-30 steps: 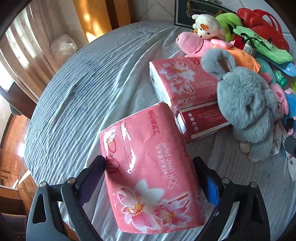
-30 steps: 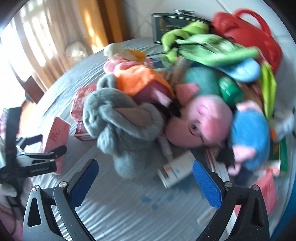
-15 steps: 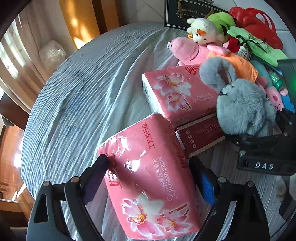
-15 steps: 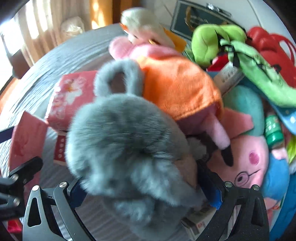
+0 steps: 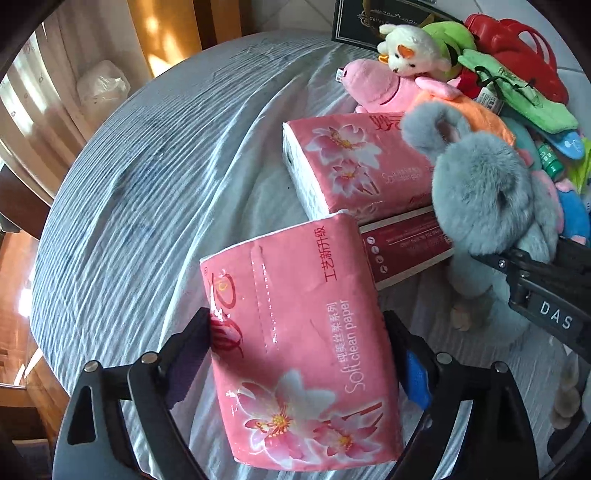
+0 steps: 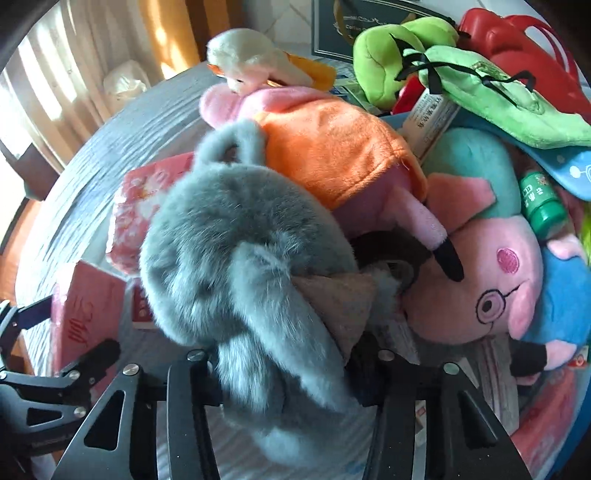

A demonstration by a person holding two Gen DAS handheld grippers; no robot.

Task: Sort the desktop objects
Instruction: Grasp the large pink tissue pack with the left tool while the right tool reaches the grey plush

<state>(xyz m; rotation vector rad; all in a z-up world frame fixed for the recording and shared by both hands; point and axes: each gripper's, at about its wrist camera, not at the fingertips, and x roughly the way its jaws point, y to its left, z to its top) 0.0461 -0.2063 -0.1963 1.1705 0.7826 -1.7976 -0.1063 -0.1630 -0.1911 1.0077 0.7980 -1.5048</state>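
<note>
Left claw clamped on a pink tissue pack, one finger pressed to each long side, pack lifted at a tilt above the counter with its blue-grey striped cloth. Second pink tissue pack lying flat just behind, resting on top of one dark red box; two tissue packs counted in all. Right claw closed on the grey plush rabbit, fur bulging out between the black fingers and hiding the pads. Same rabbit seen from the left wrist view leaning against the second pack and the red box, with the right claw reaching in from the right edge.

Behind the rabbit, a crowded heap along the far side of the counter: pink pig plush in an orange dress, pink pig plush with glasses, one white plush on top, one green plush, a green fabric pouch, a red plastic bag or basket, one small green bottle, and a teal plush. Possibly another blue-clad plush at the far right, too cut off to be sure. Dark framed box standing against the wall behind the heap.
</note>
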